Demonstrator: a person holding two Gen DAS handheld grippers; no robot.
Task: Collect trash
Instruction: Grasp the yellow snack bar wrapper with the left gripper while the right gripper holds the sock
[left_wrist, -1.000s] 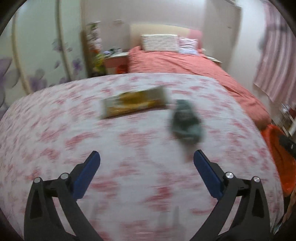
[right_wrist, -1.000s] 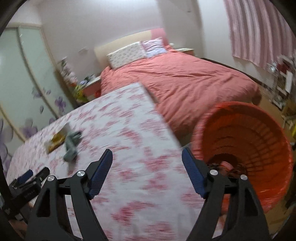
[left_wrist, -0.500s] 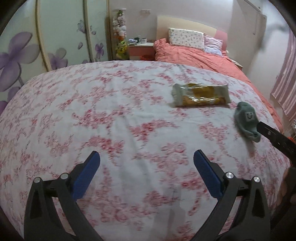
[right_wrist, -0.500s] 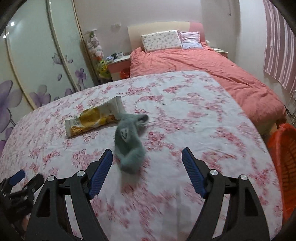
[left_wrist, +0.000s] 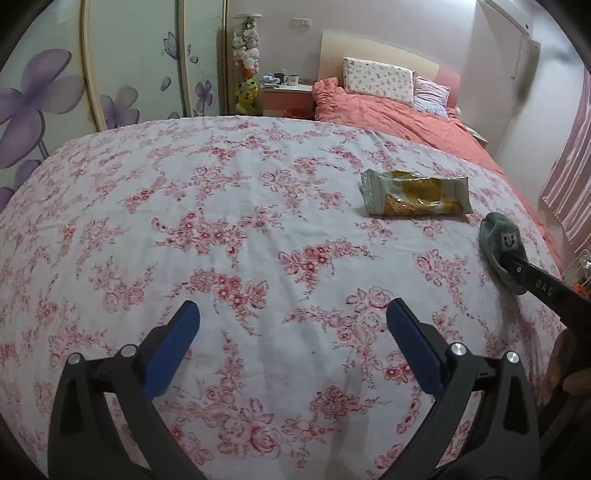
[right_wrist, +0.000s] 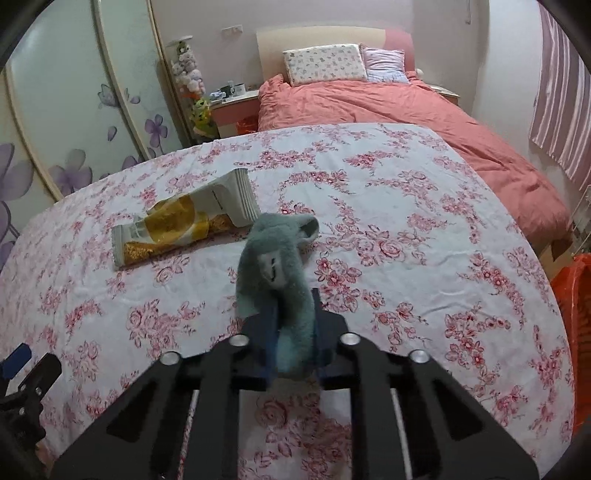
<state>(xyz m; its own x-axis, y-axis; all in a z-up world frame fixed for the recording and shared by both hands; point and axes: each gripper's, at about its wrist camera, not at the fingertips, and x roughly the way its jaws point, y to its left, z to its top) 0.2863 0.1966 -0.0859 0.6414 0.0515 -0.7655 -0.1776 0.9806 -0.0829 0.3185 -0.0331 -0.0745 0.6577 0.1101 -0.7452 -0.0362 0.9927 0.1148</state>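
Closed in on the grey sock (right_wrist: 275, 273) since half a second ago, right gripper (right_wrist: 293, 334) jaws just snapped together and now clamped on its near end, blue pads pressing the fabric from both sides. Far end of sock still draped on the floral sheet (right_wrist: 406, 206), touching the near right corner of the snack wrapper (right_wrist: 184, 225). Wrapper lying flat, yellow and grey, just left of and beyond the sock. Seen from the left wrist: sock (left_wrist: 500, 251) at far right with the right gripper's black finger across it, wrapper (left_wrist: 415, 192) beyond and to its left. Left gripper (left_wrist: 290, 350) spread wide apart over bare sheet, holding nothing, well left of both items. Orange basket (right_wrist: 576, 314) at the right edge, off the bed.
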